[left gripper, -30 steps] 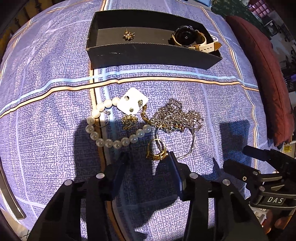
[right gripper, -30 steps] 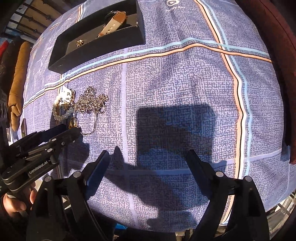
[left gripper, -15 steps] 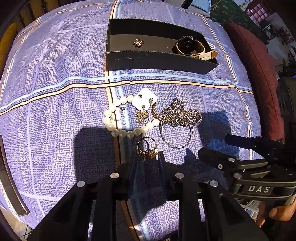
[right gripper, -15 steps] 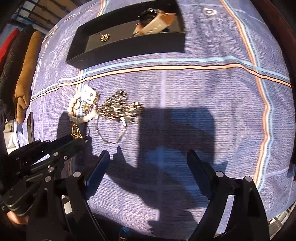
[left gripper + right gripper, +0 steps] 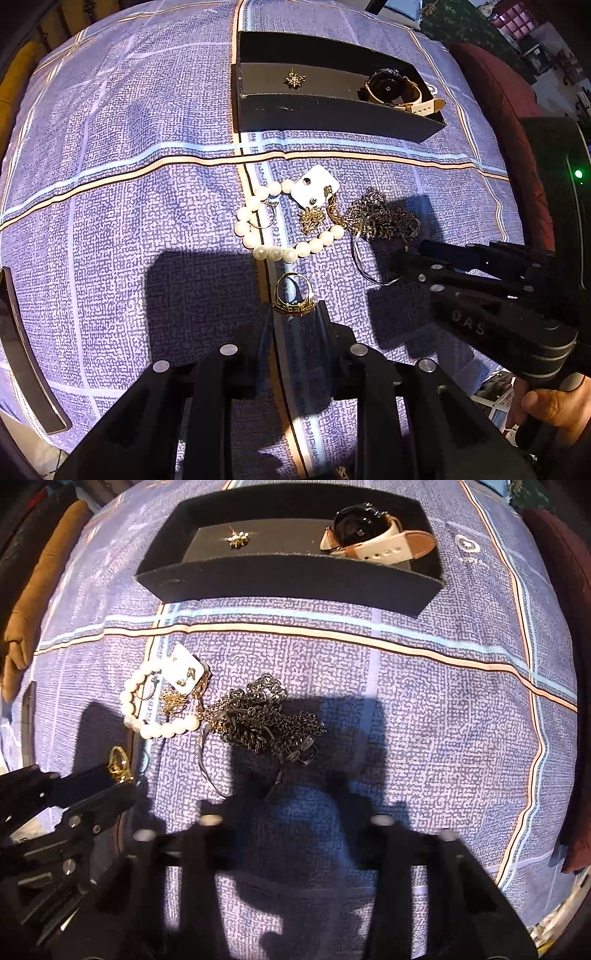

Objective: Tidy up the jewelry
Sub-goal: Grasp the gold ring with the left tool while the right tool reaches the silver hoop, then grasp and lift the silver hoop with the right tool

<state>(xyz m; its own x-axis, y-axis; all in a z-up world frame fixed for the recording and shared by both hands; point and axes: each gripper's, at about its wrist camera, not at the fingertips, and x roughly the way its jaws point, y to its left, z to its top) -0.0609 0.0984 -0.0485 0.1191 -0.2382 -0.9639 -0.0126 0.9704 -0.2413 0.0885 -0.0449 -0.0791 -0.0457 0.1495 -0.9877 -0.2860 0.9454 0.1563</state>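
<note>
Gold ring (image 5: 293,295) sits pinched at the tips of the left gripper (image 5: 294,314), standing on edge with its ornate head down against the fingers and its hoop toward the black tray (image 5: 332,116). The jaws are drawn narrow around it, and it appears lifted clear of the blue plaid cloth (image 5: 110,192), though contact cannot be ruled out. The tray lies straight ahead of the left gripper, well apart, beyond the pearl bracelet (image 5: 280,230) and the white earring card (image 5: 314,186). Its long axis runs across the line of approach, so a forward carry over the pile would likely meet its near wall broadside. Inside it already rest a gold brooch (image 5: 294,79) at the left and a wristwatch (image 5: 395,90) at the right, with bare floor between them.

The right gripper (image 5: 306,801) hangs low over the tangled chain necklace (image 5: 258,720), its jaws moderately apart and holding nothing, the tips just beside the tangle's near edge. The thin bangle (image 5: 364,264) lies partly under that tangle.
</note>
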